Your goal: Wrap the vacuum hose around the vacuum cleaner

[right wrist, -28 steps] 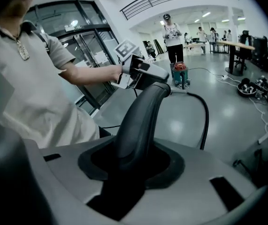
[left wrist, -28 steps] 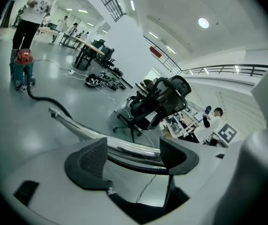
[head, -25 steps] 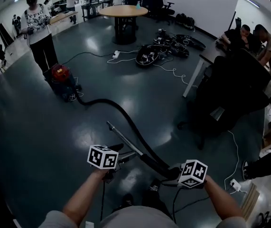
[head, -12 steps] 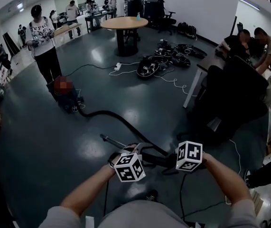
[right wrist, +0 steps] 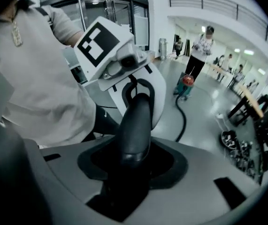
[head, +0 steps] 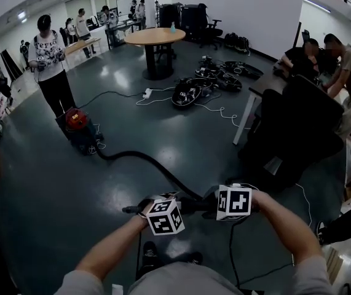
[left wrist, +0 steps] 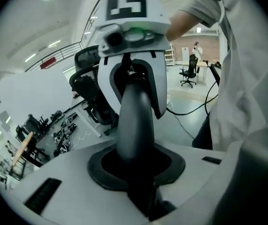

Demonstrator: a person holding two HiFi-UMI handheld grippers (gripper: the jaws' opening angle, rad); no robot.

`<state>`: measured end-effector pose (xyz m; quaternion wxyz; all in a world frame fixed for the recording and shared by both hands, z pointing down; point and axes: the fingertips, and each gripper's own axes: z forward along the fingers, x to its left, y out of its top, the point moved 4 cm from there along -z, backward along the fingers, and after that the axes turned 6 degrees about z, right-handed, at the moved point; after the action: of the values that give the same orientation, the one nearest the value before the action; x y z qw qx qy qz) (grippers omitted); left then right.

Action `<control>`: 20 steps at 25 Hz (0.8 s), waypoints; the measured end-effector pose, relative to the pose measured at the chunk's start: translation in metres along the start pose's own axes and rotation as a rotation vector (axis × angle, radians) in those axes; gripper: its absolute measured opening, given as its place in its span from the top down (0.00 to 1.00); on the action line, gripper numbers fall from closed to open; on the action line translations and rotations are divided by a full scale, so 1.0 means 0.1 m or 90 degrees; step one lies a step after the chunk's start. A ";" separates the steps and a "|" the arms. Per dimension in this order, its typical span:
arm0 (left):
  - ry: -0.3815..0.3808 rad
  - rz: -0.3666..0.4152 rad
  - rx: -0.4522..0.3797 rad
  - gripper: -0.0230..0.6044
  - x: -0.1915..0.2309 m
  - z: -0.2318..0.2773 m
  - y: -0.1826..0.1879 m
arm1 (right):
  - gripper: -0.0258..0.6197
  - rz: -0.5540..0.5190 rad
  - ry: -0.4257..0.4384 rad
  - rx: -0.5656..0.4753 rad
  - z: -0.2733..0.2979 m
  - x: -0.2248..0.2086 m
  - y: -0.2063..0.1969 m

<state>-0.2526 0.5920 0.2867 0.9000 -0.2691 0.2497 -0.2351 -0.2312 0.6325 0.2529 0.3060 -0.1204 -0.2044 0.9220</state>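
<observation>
**Left gripper [head: 147,207] and right gripper [head: 214,204] clenched on the hose [head: 163,171], well apart from the vacuum cleaner [head: 77,126].**

The left gripper's jaws have just been closing and now grasp the hose's dark end tube. The right gripper, just beside it, clamps the same tube. From there the hose trails across the floor [head: 52,201] to the red vacuum cleaner, which stands at the feet of a person [head: 49,60].

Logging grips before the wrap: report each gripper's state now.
Left gripper: jaws just closed further, gripping the vacuum hose.
Right gripper: shut on the vacuum hose.
</observation>
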 end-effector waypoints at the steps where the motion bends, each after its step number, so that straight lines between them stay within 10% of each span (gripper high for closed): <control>1: -0.006 -0.029 -0.008 0.81 0.05 -0.02 -0.05 | 0.71 -0.012 -0.049 -0.012 -0.05 -0.08 0.06; 10: 0.010 -0.184 -0.147 0.81 0.66 -0.47 -0.56 | 0.62 0.016 -0.372 -0.245 -0.93 -0.40 0.99; 20: 0.074 -0.219 -0.325 0.81 1.56 -1.41 -0.67 | 0.77 0.190 -0.476 -0.521 -0.59 -0.30 1.60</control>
<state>-0.2334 0.4038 0.1736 0.7344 -0.5110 0.3024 -0.3287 -0.2692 0.5155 0.1315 0.0079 0.0775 -0.6195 0.7811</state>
